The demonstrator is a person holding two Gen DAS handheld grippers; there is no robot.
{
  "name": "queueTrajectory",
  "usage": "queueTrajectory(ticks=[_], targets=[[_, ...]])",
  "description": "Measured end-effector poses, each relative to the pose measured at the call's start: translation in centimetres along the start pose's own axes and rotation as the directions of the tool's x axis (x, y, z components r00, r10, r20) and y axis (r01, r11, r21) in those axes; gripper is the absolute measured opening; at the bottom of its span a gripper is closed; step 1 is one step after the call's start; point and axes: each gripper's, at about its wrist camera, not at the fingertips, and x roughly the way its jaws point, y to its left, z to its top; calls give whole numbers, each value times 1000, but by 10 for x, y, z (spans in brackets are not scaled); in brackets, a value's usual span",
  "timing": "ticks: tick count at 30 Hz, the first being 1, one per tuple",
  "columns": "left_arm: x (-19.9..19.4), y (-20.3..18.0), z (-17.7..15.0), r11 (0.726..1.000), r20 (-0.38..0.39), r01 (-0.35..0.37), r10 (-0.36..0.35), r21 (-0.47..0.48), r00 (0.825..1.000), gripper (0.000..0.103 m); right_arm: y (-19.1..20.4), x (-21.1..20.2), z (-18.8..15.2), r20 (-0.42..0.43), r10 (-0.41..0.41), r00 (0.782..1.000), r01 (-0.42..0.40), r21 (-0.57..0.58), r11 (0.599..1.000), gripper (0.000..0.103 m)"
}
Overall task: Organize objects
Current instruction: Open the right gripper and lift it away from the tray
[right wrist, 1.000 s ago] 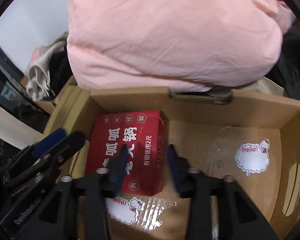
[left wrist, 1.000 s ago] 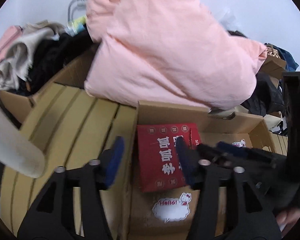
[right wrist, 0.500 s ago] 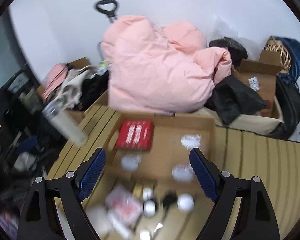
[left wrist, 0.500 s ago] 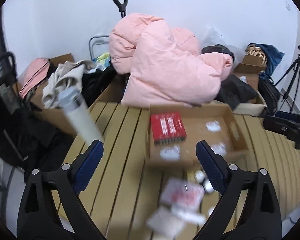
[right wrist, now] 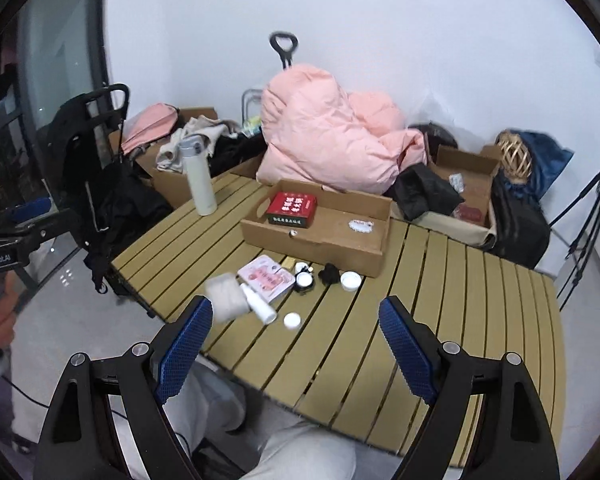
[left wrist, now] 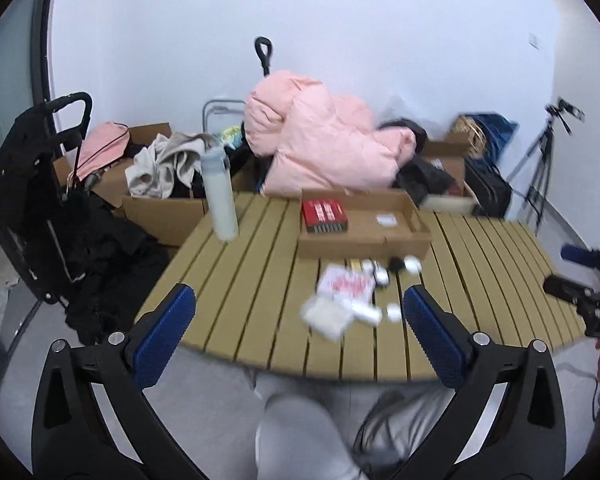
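Observation:
A shallow cardboard box point(right wrist: 320, 240) point(left wrist: 364, 242) sits on the slatted wooden table point(right wrist: 460, 300) with a red carton point(right wrist: 292, 209) point(left wrist: 325, 216) inside at its left end. In front of the box lie several small items: a pink packet point(right wrist: 266, 278) point(left wrist: 346, 284), a white pouch point(right wrist: 226, 296), a white tube point(right wrist: 258, 307), small white jars point(right wrist: 350, 281) and a black lump point(right wrist: 330, 273). My left gripper point(left wrist: 299, 332) and right gripper point(right wrist: 295, 350) are both wide open and empty, held back above the table's near edge.
A white bottle point(right wrist: 198, 178) point(left wrist: 220, 196) stands at the table's far left. A pink duvet point(right wrist: 332, 140) and boxes of clothes lie behind the table. A black stroller point(left wrist: 48, 200) stands left, a tripod point(right wrist: 588, 216) right. The person's legs point(left wrist: 300, 432) are below.
Both grippers pulled far back and up from inside the cardboard box, and their jaws opened wide. The red carton stays in the box.

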Motion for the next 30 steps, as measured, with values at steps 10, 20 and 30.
queueTrajectory(ticks=[10, 20, 30], targets=[[-39, -38, -71, 996, -84, 35, -28, 81, 996, 103, 54, -65, -89, 54, 62, 997, -63, 25, 998, 88], [-34, -17, -80, 1000, -72, 3, -1, 27, 997, 103, 41, -46, -98, -1, -28, 1000, 28, 40, 999, 88], [-18, 10, -79, 1000, 7, 15, -15, -8, 1000, 103, 42, -19, -79, 17, 20, 1000, -21, 46, 999, 88]])
